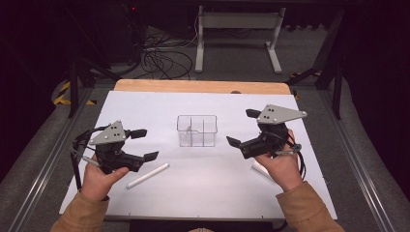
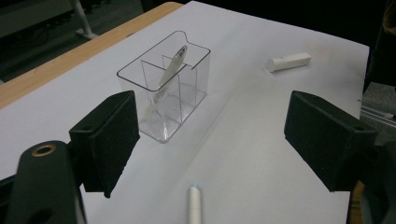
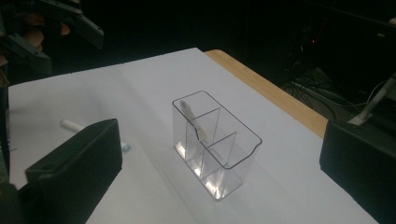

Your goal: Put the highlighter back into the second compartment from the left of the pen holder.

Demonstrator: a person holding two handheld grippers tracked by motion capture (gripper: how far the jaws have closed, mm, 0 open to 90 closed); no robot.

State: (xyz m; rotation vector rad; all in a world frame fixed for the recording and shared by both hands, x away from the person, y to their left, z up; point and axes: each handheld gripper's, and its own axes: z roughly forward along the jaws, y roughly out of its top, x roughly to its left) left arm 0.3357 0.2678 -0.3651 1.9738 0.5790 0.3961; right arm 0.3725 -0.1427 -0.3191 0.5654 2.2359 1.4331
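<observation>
Both jaws are spread and empty: the left gripper (image 1: 144, 144) is held just above a white pen (image 1: 148, 175) on the table (image 1: 145, 108); the right gripper (image 1: 241, 128) is held beside the clear organizer (image 1: 197, 130)

Tan sleeves, 2 blk claws (image 1: 139, 144).

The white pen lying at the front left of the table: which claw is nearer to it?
Left. The left claw hovers just beside the white pen; the right claw is across the table, past the clear box.
</observation>
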